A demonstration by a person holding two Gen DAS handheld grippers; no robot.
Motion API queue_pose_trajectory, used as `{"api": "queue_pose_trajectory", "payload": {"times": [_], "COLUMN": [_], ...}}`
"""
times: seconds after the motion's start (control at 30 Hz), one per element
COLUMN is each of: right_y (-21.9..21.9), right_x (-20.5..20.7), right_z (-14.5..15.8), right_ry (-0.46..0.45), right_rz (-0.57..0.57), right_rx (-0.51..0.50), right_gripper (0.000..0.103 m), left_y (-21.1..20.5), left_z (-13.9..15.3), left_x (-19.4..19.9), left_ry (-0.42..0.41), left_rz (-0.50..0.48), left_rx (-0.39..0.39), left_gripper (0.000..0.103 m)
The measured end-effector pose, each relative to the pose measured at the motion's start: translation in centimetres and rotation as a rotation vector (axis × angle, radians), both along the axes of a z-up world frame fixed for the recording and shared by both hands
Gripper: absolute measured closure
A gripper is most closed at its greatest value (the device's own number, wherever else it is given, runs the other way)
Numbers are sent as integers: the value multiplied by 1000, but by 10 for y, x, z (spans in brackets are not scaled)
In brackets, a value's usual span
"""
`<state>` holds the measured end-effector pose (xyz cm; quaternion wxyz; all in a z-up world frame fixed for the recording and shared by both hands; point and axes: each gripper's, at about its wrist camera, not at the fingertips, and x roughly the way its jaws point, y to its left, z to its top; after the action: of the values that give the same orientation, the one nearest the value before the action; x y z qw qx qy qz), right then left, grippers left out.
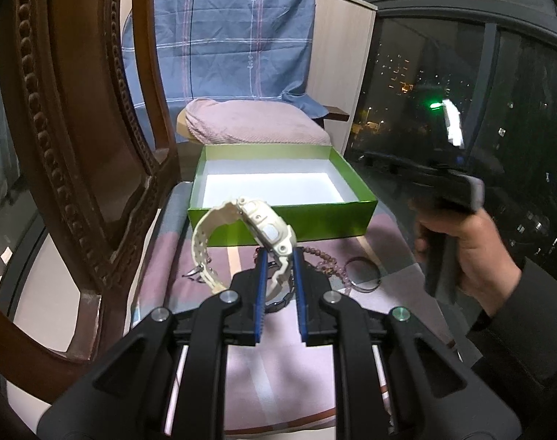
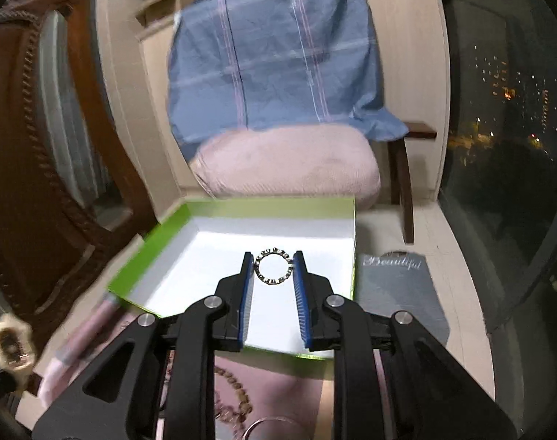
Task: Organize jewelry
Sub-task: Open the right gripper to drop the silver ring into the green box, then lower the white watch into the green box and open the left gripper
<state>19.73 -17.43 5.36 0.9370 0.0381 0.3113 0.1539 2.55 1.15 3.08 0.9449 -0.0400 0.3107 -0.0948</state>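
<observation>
1. Jewelry is split between the two grippers, the table and none yet resting loose in the green box (image 1: 278,225), whose white floor shows bare in the left wrist view.
2. Left gripper (image 1: 278,256): its blue fingers (image 1: 261,275) are clamped on the cream watch (image 1: 249,231), gripping the case near its lower end; the strap loops out to the left. The watch is held above the table, just in front of the box's near wall.
3. Right gripper (image 2: 273,267): its fingers (image 2: 246,278) pinch a metal link bracelet (image 2: 273,266) from both sides, held as an upright ring over the inside of the box, toward its near wall.
4. On the table's pink striped cloth (image 1: 278,366), near the box's front edge, lie a string of pinkish beads (image 1: 326,262) and a thin metal bangle (image 1: 362,275) just to their right.
5. A carved wooden chair (image 1: 77,146) stands by the table's left edge.
6. Beyond the far edge is a seat with a pink cushion (image 1: 253,124) and a blue checked cloth (image 1: 223,36) draped behind it.
</observation>
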Motion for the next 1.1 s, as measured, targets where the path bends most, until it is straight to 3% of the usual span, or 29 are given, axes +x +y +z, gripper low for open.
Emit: {"api": "queue_pose_trajectory", "payload": {"times": [0.03, 0.1, 0.17, 0.23, 0.27, 0.37, 0.47, 0.57, 0.77, 0.9, 1.1], "right_y": [2, 4, 1, -7, -14, -46, -70, -84, -93, -103, -103], "right_x": [9, 12, 8, -5, -16, -65, -101, -126, -122, -113, -106], "right_z": [-9, -15, -12, 4, 15, 37, 44, 43, 36, 30, 26], "right_ry": [32, 47, 31, -9, -43, -145, -161, -157, -122, -77, -51], "right_rz": [-1, -15, -34, -47, -63, -154, -200, -215, -203, -212, -204], "right_rx": [-12, -21, -12, 15, 45, 144, 202, 198, 175, 220, 242], "right_gripper": [81, 56, 51, 51, 46, 19, 18, 18, 18, 18, 18], "left_y": [1, 2, 3, 3, 2, 0, -1, -4, -7, -17, -25], "left_z": [-1, -2, -3, -4, -4, -4, -8, -9, -5, 7, -2], "left_x": [1, 2, 3, 4, 3, 4, 8, 12, 45, 91, 183], "left_ry": [3, 7, 11, 12, 11, 9, 16, 23, 33, 21, 105], "left_rz": [4, 11, 15, 18, 19, 20, 25, 24, 49, 49, 59], "left_rx": [2, 5, 7, 10, 10, 12, 16, 6, -33, -4, 27], "left_gripper": [89, 89, 89, 89, 89, 89, 89, 89, 89, 89, 89]}}
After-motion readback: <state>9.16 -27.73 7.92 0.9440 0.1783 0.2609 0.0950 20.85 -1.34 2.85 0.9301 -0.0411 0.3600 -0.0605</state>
